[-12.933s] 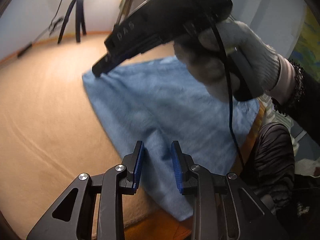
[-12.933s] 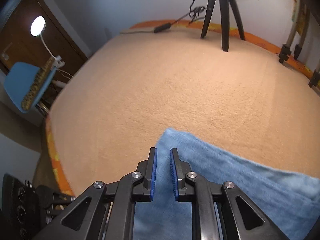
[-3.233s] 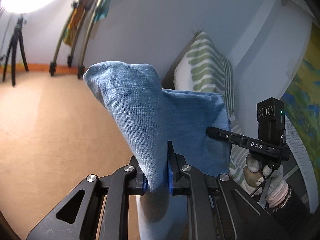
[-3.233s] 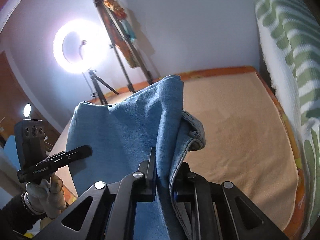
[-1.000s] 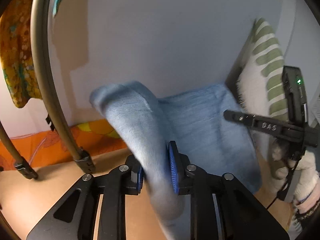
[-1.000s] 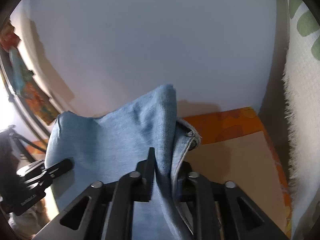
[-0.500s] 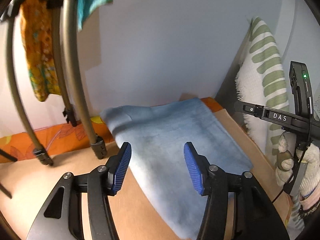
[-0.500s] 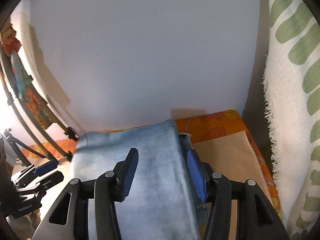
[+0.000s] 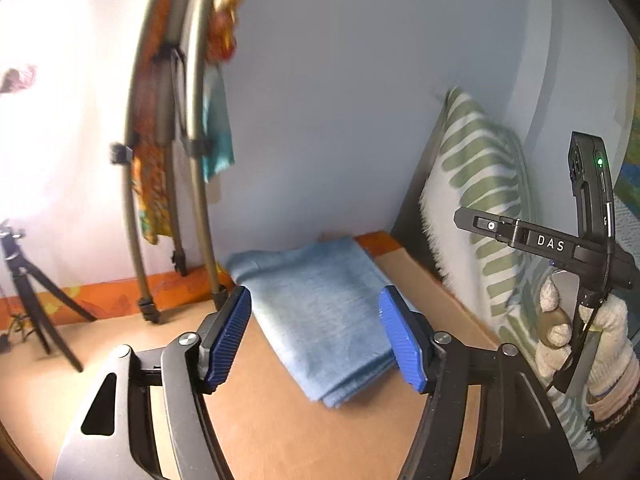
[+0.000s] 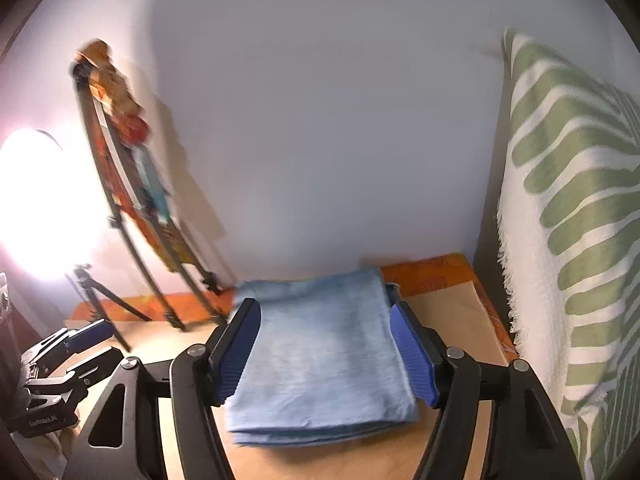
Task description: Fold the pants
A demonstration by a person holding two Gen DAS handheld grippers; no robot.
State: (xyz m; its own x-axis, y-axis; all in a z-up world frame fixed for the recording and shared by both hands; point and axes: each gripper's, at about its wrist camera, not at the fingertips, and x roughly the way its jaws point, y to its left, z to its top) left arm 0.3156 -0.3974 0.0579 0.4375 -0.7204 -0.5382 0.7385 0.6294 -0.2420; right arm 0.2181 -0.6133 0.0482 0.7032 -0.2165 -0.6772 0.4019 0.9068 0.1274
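Note:
The light blue pants (image 9: 320,312) lie folded into a flat rectangle on the tan blanket (image 9: 260,432), close to the back wall. They also show in the right wrist view (image 10: 324,356). My left gripper (image 9: 316,340) is open and empty, held just in front of the pile. My right gripper (image 10: 326,356) is open and empty, its jaws standing wide on either side of the pile. The right gripper (image 9: 532,240) also shows in the left wrist view in a gloved hand; the left gripper (image 10: 64,360) shows at the lower left of the right wrist view.
A white and green patterned pillow (image 10: 572,216) stands against the right side. Bent metal poles with coloured cloths (image 9: 172,160) lean on the wall at the left. A black tripod (image 9: 32,300) and a bright ring light (image 10: 40,204) stand further left. An orange sheet edge (image 9: 120,300) runs along the wall.
Both grippers have let go of the pants and opened wide. The pants have dropped from the air onto the blanket as a folded pile, and both grippers have drawn back a little.

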